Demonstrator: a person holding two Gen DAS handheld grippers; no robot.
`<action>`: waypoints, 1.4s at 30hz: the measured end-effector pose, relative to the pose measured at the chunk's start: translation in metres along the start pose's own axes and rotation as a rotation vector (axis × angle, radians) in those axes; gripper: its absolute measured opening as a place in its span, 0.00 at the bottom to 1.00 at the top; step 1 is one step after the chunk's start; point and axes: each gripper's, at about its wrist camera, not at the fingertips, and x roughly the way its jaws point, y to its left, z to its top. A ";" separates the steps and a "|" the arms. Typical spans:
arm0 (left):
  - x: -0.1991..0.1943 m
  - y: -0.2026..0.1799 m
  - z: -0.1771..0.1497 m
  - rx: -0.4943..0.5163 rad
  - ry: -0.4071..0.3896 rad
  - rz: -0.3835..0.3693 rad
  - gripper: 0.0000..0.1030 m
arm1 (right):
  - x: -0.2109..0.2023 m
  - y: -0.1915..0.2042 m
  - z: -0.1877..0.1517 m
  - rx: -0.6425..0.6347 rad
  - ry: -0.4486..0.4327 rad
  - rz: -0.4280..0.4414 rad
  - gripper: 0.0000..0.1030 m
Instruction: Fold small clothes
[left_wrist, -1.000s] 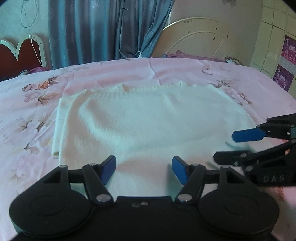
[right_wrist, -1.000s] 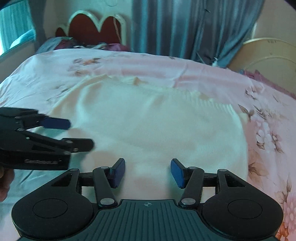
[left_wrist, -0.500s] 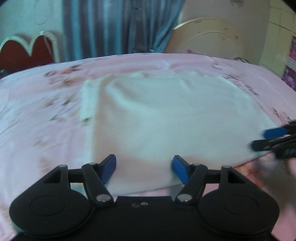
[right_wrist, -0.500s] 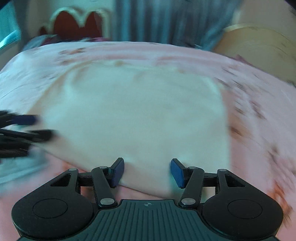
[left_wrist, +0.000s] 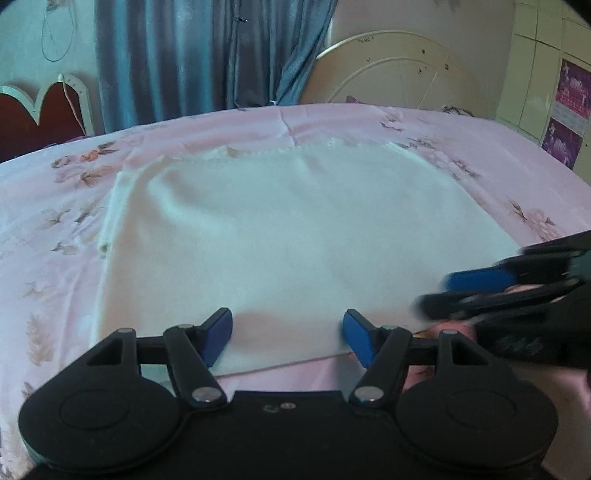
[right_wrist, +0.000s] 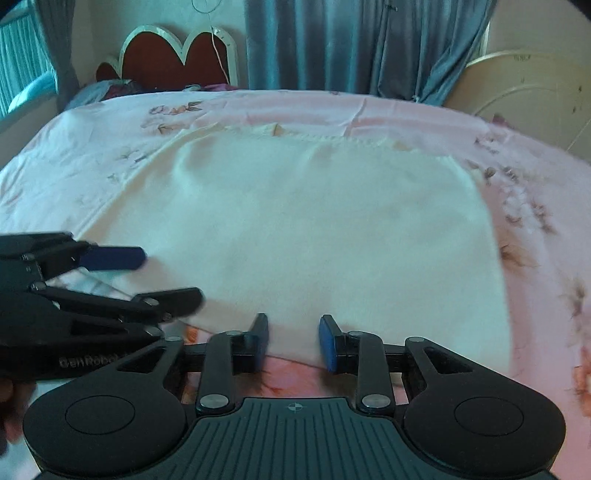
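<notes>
A cream garment lay flat on a pink floral bed. At its near edge, the right hand-held gripper had its blue-padded jaws apart, straddling the hem. The left hand-held gripper reached in sideways over the garment's near left corner, jaws also apart. Blue curtains hung behind.

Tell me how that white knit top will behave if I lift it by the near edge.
The top lies flat and layered on the sheet, so it will probably drape limply and sag between the left gripper and right gripper. Its folded layers may slide apart. It looks thin, so likely light.
</notes>
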 end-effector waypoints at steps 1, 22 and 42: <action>-0.004 0.007 -0.002 -0.011 -0.008 0.014 0.64 | -0.006 -0.013 -0.004 0.012 -0.012 -0.047 0.28; -0.012 0.053 -0.019 -0.103 0.004 0.038 0.65 | -0.025 -0.092 -0.042 0.183 0.016 -0.076 0.00; -0.053 0.059 -0.039 -0.265 0.005 0.008 0.56 | -0.061 -0.082 -0.042 0.193 -0.048 -0.005 0.00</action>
